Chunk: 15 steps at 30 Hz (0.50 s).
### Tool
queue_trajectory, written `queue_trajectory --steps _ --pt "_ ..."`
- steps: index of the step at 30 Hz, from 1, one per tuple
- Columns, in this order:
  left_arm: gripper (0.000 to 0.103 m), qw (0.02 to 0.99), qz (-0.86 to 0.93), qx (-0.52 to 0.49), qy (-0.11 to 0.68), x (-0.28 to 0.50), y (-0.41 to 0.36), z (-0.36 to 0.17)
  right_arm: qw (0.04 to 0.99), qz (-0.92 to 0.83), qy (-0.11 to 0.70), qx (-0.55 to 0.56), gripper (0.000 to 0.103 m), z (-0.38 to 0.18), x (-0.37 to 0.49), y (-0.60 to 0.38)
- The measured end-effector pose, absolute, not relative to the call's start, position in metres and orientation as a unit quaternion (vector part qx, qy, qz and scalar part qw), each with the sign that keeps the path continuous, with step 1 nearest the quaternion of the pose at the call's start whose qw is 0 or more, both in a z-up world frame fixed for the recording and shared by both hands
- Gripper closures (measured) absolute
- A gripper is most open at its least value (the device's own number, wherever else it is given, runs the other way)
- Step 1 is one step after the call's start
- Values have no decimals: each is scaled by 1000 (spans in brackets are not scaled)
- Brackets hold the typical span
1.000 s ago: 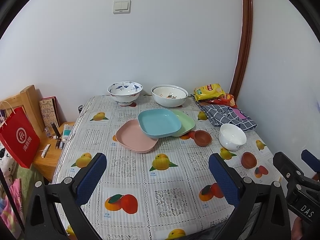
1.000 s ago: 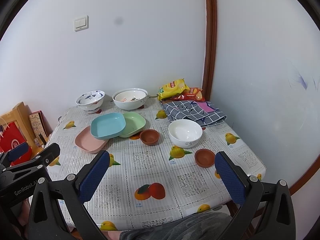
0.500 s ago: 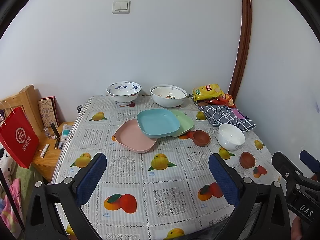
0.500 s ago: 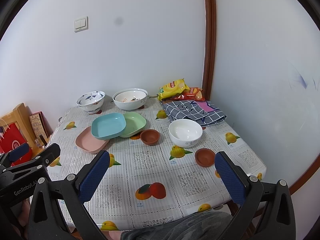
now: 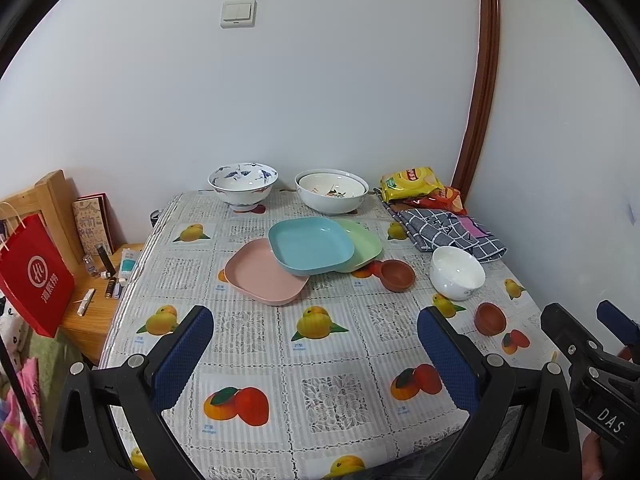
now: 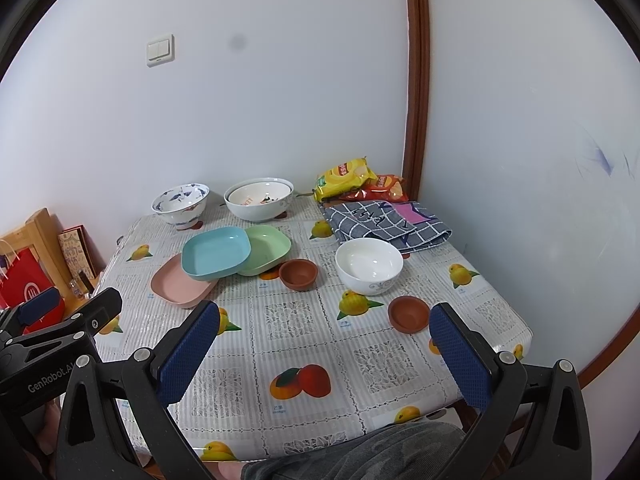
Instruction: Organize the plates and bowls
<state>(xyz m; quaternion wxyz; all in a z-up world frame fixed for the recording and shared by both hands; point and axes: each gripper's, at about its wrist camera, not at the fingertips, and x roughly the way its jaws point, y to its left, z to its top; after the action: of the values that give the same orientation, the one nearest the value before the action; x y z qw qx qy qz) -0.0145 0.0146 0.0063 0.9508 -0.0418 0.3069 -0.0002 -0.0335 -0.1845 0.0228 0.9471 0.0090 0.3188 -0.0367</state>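
Over the last second nothing on the bench [image 5: 320, 360] has moved; only my viewpoint drifts slightly. My left gripper [image 5: 316, 344] and right gripper [image 6: 324, 340] both hang with jaws spread wide, holding nothing, above the near edge. The blue plate [image 5: 310, 250] lies overlapping the pink plate [image 5: 256, 280] and green plate [image 5: 364, 242]; the white bowl [image 6: 369, 264] stands apart. In my judgement, sorting has not yet begun.
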Motion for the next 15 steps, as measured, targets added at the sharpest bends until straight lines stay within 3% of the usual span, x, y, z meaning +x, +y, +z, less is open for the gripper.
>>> queue_trajectory --steps 15 --pt "1 949 2 -40 312 -2 20 8 943 -24 330 14 0 21 -18 -183"
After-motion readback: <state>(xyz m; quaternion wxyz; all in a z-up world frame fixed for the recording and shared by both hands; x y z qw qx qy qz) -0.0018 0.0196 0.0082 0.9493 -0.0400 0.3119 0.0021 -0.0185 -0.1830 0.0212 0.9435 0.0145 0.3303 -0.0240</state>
